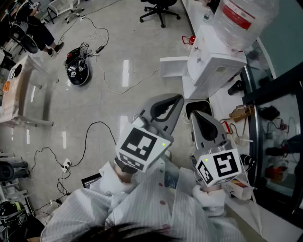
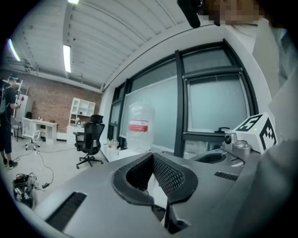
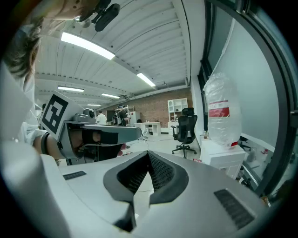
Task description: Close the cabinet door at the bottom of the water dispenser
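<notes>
The white water dispenser (image 1: 213,64) stands at the upper right of the head view, with a clear bottle (image 1: 239,19) on top. Its bottom cabinet door (image 1: 174,67) hangs open, swung out to the left over the floor. My left gripper (image 1: 178,99) is shut and empty, held in the air short of the door. My right gripper (image 1: 194,114) is beside it, also shut and empty. The bottle (image 2: 138,132) shows beyond the closed left gripper (image 2: 152,156) in the left gripper view. In the right gripper view the dispenser (image 3: 223,160) stands ahead to the right of the closed right gripper (image 3: 148,153).
A dark bin (image 1: 198,107) sits on the floor just before the dispenser. A counter (image 1: 246,118) with small items runs along the window on the right. An office chair (image 1: 161,9) stands beyond. Cables (image 1: 94,130) and a round black device (image 1: 78,71) lie on the floor at left.
</notes>
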A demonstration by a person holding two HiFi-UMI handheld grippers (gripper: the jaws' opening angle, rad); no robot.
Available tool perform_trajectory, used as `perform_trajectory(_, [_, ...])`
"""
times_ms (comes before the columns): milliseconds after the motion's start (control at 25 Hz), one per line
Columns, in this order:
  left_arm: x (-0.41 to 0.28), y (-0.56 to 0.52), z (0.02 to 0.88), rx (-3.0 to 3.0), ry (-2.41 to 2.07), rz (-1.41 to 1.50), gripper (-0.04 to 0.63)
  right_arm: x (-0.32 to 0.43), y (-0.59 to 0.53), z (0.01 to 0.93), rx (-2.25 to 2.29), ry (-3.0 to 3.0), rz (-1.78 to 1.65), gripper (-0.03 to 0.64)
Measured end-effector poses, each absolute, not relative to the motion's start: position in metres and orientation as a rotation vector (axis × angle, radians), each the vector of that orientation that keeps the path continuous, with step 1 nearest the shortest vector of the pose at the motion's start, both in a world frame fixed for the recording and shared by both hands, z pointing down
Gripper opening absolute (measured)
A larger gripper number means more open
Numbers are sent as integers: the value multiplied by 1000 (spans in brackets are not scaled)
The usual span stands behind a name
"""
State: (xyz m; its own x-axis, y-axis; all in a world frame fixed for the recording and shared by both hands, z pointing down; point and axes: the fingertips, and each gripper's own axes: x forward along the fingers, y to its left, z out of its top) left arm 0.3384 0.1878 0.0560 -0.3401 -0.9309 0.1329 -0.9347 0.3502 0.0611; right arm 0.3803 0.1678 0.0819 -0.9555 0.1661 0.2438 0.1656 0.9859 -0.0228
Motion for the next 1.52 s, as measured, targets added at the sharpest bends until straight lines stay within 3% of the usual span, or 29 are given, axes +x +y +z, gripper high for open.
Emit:
perform_trajectory(840, [336, 197, 76, 1576, -2516, 29, 11, 378, 174, 96, -373, -2858, 30, 14])
perform_trajectory(1160, [272, 219, 79, 1534, -2547, 7, 11, 316, 190, 100, -409, -2847, 17, 14])
perform_trajectory(1520, [136, 260, 76, 1535, -2539, 29, 11, 192, 215, 108, -329, -2817, 24, 14])
